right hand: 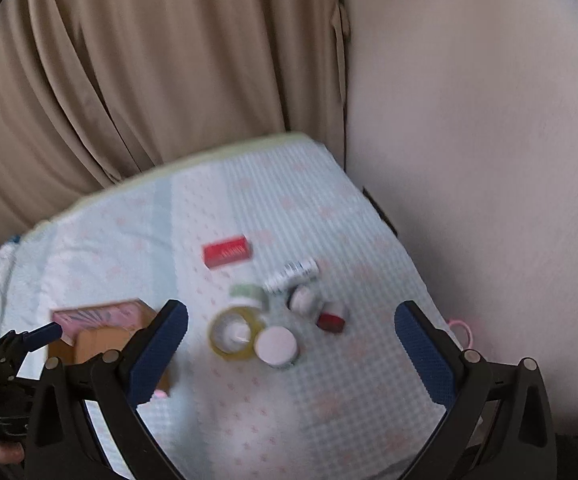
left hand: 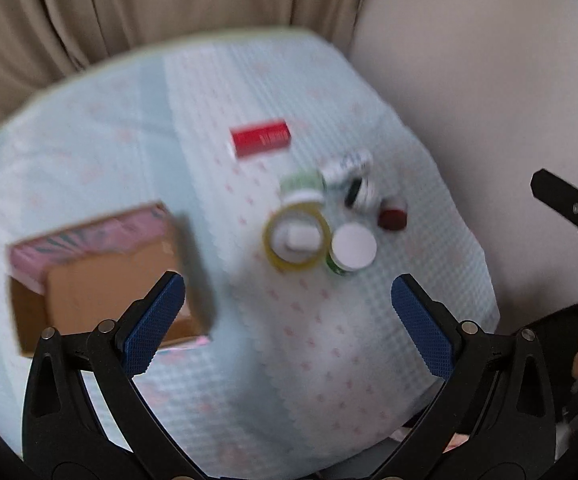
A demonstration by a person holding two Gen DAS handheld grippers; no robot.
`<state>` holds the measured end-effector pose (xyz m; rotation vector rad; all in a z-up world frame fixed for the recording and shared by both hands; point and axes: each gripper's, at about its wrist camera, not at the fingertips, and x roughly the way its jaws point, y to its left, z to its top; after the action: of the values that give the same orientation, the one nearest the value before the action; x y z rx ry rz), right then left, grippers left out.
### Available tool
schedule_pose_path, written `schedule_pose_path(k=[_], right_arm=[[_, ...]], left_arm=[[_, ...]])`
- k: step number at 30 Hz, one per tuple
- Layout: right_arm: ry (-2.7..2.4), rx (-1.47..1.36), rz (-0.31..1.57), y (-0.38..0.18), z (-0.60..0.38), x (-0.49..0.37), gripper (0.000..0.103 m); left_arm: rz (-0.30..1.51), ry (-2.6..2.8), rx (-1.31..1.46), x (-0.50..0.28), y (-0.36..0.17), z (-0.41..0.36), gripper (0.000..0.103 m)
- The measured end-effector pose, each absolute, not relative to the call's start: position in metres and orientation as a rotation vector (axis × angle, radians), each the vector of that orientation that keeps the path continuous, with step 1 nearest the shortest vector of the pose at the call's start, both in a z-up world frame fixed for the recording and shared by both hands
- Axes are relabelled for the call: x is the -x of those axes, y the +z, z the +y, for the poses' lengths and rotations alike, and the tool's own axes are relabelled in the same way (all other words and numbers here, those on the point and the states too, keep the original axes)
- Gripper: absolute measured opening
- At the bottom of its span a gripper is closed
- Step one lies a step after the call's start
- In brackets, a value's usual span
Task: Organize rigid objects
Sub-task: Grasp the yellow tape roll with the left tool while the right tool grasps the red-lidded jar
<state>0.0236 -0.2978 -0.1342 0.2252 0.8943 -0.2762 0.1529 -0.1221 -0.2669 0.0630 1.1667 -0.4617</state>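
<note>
Both views are blurred. A cluster of small items lies mid-table: a yellow tape ring (left hand: 297, 238) (right hand: 236, 332) with a white piece inside, a white-lidded jar (left hand: 353, 247) (right hand: 277, 346), a green-labelled jar (left hand: 301, 187) (right hand: 247, 294), a white tube (left hand: 347, 166) (right hand: 293, 272), a round black-and-white item (left hand: 360, 194) (right hand: 303, 299) and a small dark red block (left hand: 392, 219) (right hand: 330, 322). A red box (left hand: 260, 143) (right hand: 227, 255) lies behind them. An open cardboard box (left hand: 105, 280) (right hand: 105, 340) stands at the left. My left gripper (left hand: 289, 320) and right gripper (right hand: 291, 354) hover open above the table, holding nothing.
The table wears a pale blue patterned cloth (left hand: 329, 360) (right hand: 329, 400). Beige curtains (left hand: 149, 12) (right hand: 149, 80) and a pale wall (right hand: 469, 160) stand behind. The other gripper shows at the right edge (left hand: 569, 208) and at the left edge (right hand: 17, 344). A pink loop (right hand: 463, 330) lies at the cloth's right edge.
</note>
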Motion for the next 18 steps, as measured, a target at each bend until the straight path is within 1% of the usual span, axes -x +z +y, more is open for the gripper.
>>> schedule_pose_path(k=[4, 9, 15, 18], right_arm=[[-0.317, -0.279, 0.976, -0.193, -0.329, -0.049, 0.103], [-0.355, -0.339, 1.034, -0.243, -0.361, -0.072, 0.103], [-0.340, -0.374, 1.120, -0.296, -0.381, -0.102, 0.103], [-0.325, -0.371, 1.159, -0.317, -0.387, -0.112, 0.103]], left_arm=[[1.278, -0.452, -0.024, -0.183, -0.323, -0.143, 0.102], [1.416, -0.409, 0.142, -0.227, -0.388, -0.161, 0.102], [1.540, -0.332, 0.279, -0.249, -0.440, -0.172, 0.102], [1.560, -0.297, 0.290, -0.254, -0.452, -0.176, 0.102]])
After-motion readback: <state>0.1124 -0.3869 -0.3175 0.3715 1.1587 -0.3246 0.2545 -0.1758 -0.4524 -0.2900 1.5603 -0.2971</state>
